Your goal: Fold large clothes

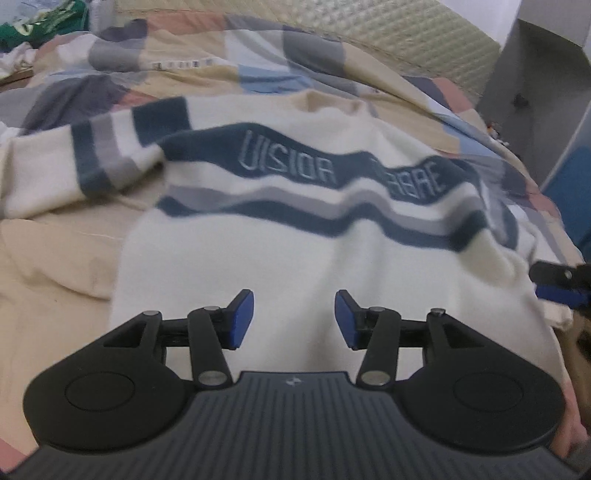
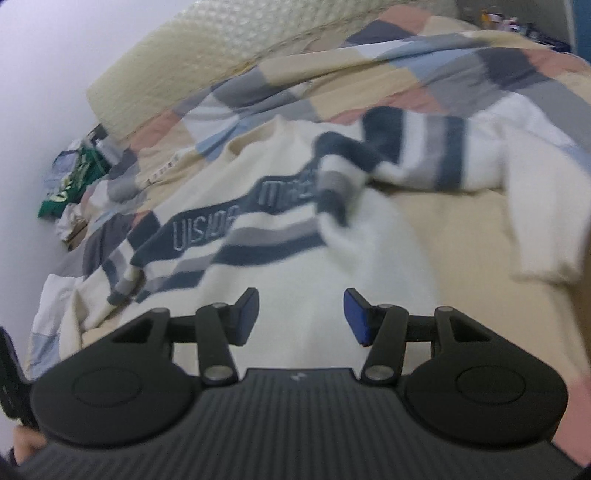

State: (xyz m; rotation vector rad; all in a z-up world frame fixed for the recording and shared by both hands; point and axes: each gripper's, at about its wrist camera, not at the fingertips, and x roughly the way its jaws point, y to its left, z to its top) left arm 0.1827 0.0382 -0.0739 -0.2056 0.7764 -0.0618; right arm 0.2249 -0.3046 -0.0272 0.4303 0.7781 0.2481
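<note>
A cream sweater [image 1: 295,258] with navy and grey wavy stripes and stitched lettering lies spread on the bed, chest side up; it also shows in the right wrist view [image 2: 295,280]. Its left sleeve [image 1: 74,166] stretches out to the left. Its right sleeve [image 2: 424,155] lies bunched at the right. My left gripper [image 1: 294,319] is open and empty above the sweater's lower body. My right gripper [image 2: 301,317] is open and empty above the same area. Part of the right gripper [image 1: 557,284] shows at the right edge of the left wrist view.
A checked patchwork quilt [image 1: 258,74] covers the bed [image 2: 461,240]. A quilted beige headboard [image 1: 406,33] stands behind. Green and white clothes [image 2: 70,181] lie piled at the far left. A grey cabinet [image 1: 546,74] stands at the right.
</note>
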